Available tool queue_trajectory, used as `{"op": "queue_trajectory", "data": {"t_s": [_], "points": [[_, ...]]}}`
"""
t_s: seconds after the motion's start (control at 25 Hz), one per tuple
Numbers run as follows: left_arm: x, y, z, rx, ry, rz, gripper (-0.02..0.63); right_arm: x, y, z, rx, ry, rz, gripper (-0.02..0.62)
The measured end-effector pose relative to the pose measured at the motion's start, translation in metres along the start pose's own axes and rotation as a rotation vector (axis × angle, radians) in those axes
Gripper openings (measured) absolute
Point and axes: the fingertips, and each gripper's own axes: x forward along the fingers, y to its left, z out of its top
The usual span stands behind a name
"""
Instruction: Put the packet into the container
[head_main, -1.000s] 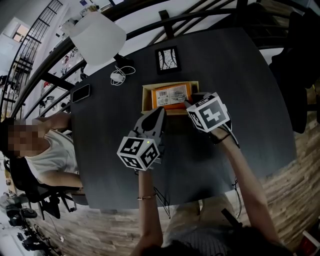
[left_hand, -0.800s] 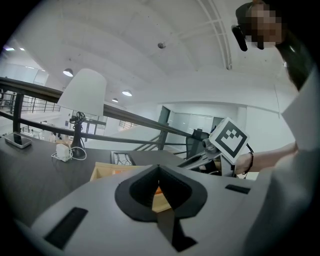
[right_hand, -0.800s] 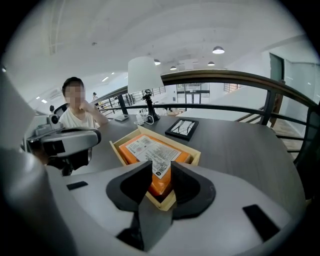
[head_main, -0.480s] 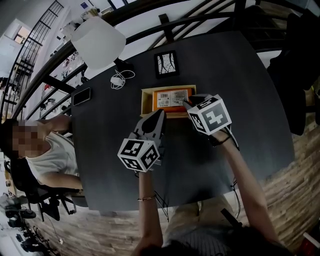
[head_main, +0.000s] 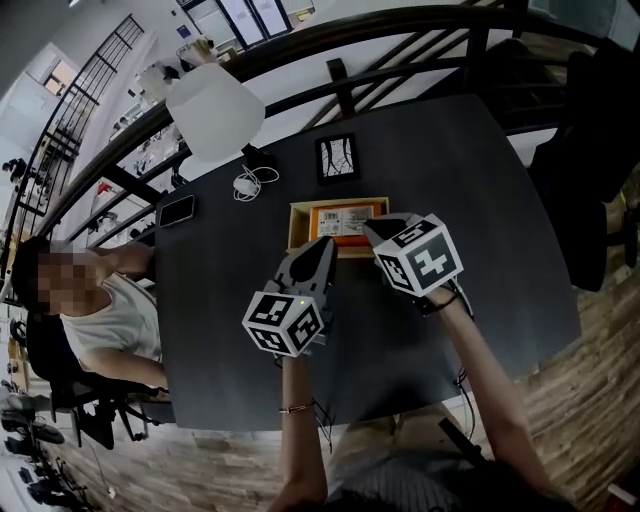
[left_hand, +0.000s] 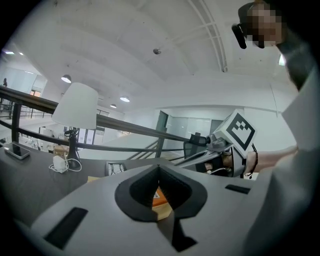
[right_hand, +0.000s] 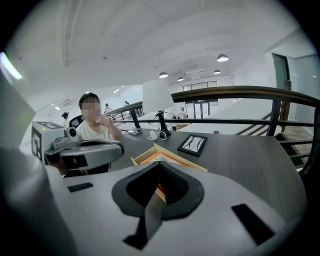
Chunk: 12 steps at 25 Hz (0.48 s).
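Nearest the table's (head_main: 480, 200) near edge are two grippers side by side, both pointing away from the person. The left gripper (head_main: 322, 245) has its jaws together on nothing. The right gripper (head_main: 372, 228) has just closed its jaws, also on nothing.

Straight ahead of both tips, mid-table, sits one container (head_main: 294, 225), an open wooden box. One orange packet (head_main: 345, 220) lies flat inside it, its long axis running across, parallel to the near edge. The right tip is the nearer, over the box's near right corner. The left tip stops just short of the near wall. With the packet already in, the next move is probably only to pull back toward the near edge.

Beyond, toward the far edge, are one frame (head_main: 336, 158), one charger (head_main: 247, 183), one phone (head_main: 177, 210) and one lamp (head_main: 215, 112).
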Motion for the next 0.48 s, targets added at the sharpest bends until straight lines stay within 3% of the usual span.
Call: {"op": "queue_trajectory", "data": {"t_s": [0.48], "points": [[-0.024,-0.034,0.031,0.047,-0.058,-0.029,0.008,-0.049,0.045,0.021,0.002,-0.128,0.137,0.011]]}}
